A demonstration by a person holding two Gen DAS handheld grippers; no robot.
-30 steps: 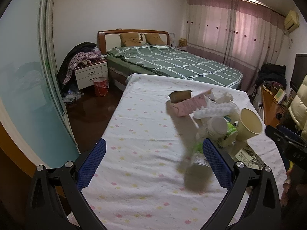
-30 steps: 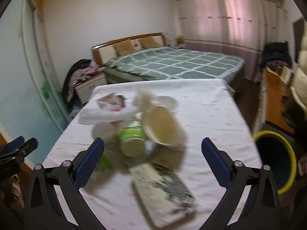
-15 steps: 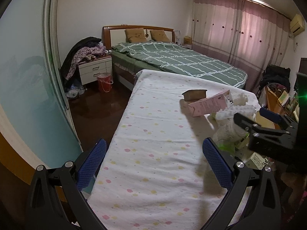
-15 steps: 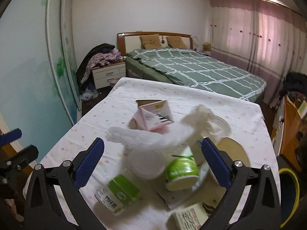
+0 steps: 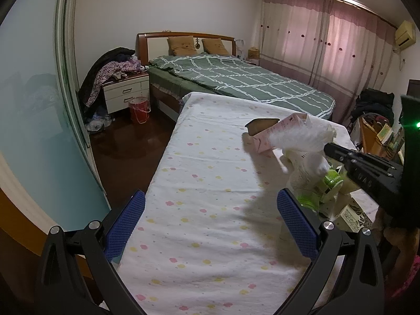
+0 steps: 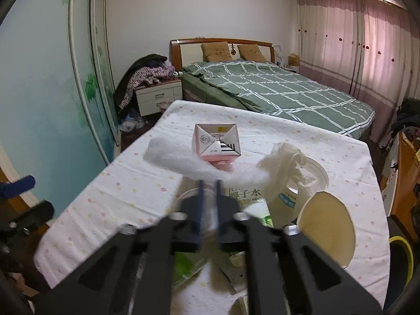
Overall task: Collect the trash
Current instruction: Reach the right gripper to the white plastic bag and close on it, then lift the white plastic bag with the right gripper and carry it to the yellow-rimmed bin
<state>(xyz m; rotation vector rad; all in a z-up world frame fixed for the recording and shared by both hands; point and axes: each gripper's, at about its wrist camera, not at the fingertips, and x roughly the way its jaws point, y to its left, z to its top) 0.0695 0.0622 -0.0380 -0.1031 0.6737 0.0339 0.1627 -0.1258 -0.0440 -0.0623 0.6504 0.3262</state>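
The right tongs (image 6: pixel 209 183) are pinched nearly closed on a long white foam sheet (image 6: pixel 183 158), which hangs lifted above the heap of trash and stretches from the left of the pink carton (image 6: pixel 217 144) across to a crumpled white plastic bag (image 6: pixel 284 157); in the left wrist view the same sheet (image 5: pixel 296 137) juts out from the tip of the right tongs (image 5: pixel 328 148) over the desk (image 5: pixel 204 183), which wears a white cloth dotted with pink and yellow flowers. The left tongs (image 5: pixel 210 220) are spread wide and hold nothing, hovering above the bare near part of that cloth, well apart from the trash. The trash sits bunched at the right side of the desk: the pink carton stands upright behind the sheet, a paper cup (image 6: pixel 325 225) lies tipped with its mouth toward the camera, a white container with blue print (image 6: pixel 286 200) rests just beside it, and green packaging (image 5: pixel 319 186) shows below the sheet near a printed box (image 5: pixel 351 216). A yellow-rimmed bin (image 6: pixel 401 257) stands on the floor just off the desk's right edge. Beyond the desk lie a bed with a green checked cover (image 5: pixel 236 81), a white nightstand (image 5: pixel 126 93) piled with clothes, and a small red bucket (image 5: pixel 139 109) on the dark floor.
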